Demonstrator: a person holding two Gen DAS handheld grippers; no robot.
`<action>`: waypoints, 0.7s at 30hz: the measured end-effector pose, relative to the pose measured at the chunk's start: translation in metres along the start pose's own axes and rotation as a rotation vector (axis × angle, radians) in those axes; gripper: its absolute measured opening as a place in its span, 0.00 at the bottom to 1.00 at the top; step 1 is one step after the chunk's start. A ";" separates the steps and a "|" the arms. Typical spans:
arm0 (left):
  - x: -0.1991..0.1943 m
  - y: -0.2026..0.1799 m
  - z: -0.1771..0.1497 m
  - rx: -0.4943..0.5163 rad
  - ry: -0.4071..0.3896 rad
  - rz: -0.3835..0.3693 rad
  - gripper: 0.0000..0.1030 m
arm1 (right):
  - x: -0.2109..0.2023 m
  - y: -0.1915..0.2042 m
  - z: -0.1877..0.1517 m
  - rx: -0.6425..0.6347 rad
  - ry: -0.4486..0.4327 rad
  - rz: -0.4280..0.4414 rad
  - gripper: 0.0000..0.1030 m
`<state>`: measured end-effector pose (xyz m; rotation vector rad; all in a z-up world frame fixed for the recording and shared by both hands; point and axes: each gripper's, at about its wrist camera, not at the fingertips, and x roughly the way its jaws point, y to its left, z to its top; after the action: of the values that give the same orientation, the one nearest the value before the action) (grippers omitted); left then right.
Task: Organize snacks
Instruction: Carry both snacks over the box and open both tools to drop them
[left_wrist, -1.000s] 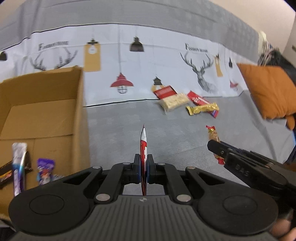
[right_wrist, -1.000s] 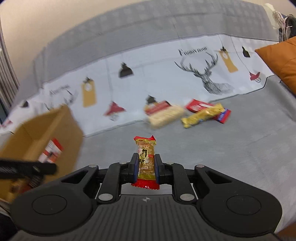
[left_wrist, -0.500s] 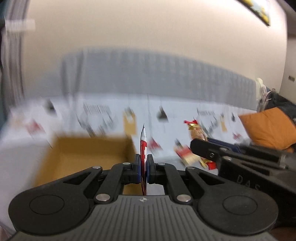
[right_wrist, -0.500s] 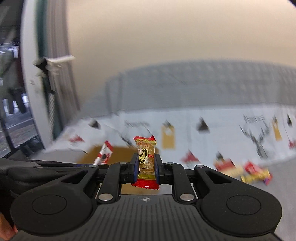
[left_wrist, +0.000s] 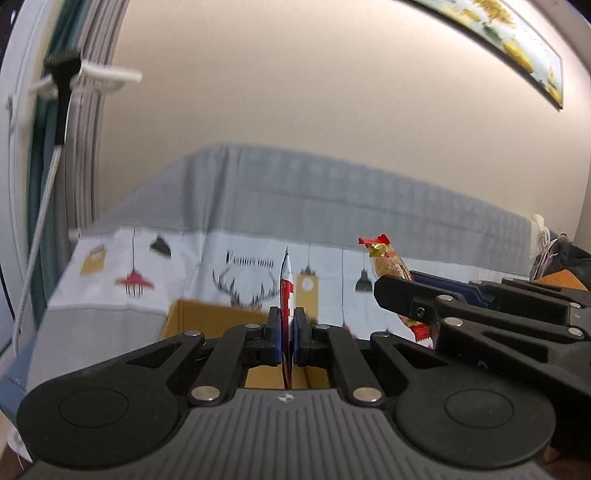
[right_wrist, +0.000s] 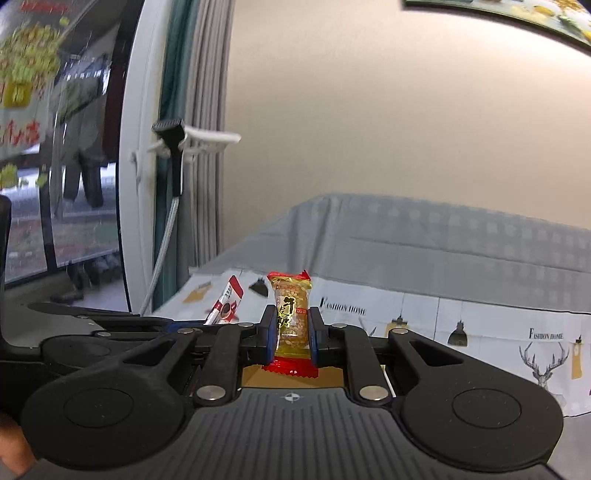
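- Against the far wall, a sofa (left_wrist: 332, 206) under a grey cover and a white printed throw (right_wrist: 480, 332) fills both views; no tabletop shows.
- Cardboard box (left_wrist: 207, 314): seen only as a brown edge and a strip of floor beyond the left tongs (left_wrist: 286, 334), and a sliver under the right tongs (right_wrist: 291, 334). It is judged to be the drop point.
- Left tongs: clenched on a thin red-and-white sachet (left_wrist: 286, 291), held edge-on and upright.
- Right tongs: clenched on a gold peanut candy bar (right_wrist: 291, 317) with red ends, upright between the pads.
- The two tools stand close together, right just beside left, and both snacks are held in the air.
- Step in hand, as judged: carrying both snacks to the box. Recommended practice: bring each tool above the opening before letting go, release one at a time, and keep the tools from knocking together.
- Not verifiable: box contents, its depth, and how far over the opening either snack sits; the tool bodies cover most of it.
- A fingertip (right_wrist: 11, 458) shows at the right view's lower corner; the rest of the person is out of frame.
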<state>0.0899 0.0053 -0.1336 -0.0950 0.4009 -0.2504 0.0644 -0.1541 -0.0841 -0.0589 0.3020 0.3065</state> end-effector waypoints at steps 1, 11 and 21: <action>0.008 0.002 -0.006 -0.001 0.020 0.004 0.05 | 0.003 0.002 -0.004 0.003 0.013 0.003 0.17; 0.106 0.032 -0.076 -0.008 0.234 0.042 0.06 | 0.080 -0.013 -0.070 0.055 0.240 0.025 0.17; 0.164 0.079 -0.122 -0.064 0.393 0.121 0.08 | 0.156 -0.004 -0.133 0.046 0.421 0.069 0.18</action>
<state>0.2051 0.0338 -0.3182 -0.0837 0.8032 -0.1357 0.1697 -0.1263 -0.2581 -0.0676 0.7297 0.3546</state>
